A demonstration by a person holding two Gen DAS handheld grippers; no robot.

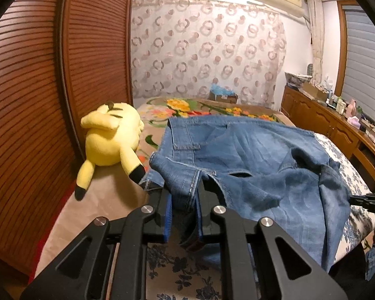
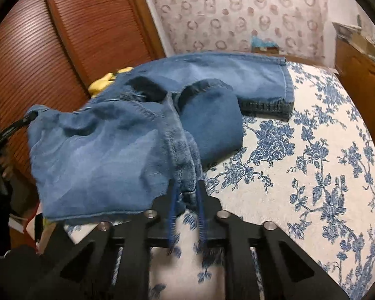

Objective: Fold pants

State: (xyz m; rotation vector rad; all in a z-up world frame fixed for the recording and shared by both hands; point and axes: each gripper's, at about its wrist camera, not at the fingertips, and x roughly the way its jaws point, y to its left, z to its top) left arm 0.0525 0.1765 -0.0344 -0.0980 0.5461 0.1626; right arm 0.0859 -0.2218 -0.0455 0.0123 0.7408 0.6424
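Blue denim pants (image 1: 250,160) lie across the bed, partly lifted at the near end. My left gripper (image 1: 183,192) is shut on a seamed edge of the pants near the waist. My right gripper (image 2: 187,190) is shut on another bunched edge of the pants (image 2: 107,150), holding it above the bedspread. In the right wrist view one leg stretches to the far side with its dark hem (image 2: 267,106) flat on the bed, and a fold of fabric hangs under the raised part. The right gripper shows at the edge of the left wrist view (image 1: 362,198).
A yellow plush toy (image 1: 110,145) lies on the bed beside the pants, against a brown louvred wardrobe door (image 1: 50,87). The bedspread (image 2: 312,162) is white with blue flowers. A wooden sideboard (image 1: 325,120) with small items runs along the right. A patterned curtain hangs behind.
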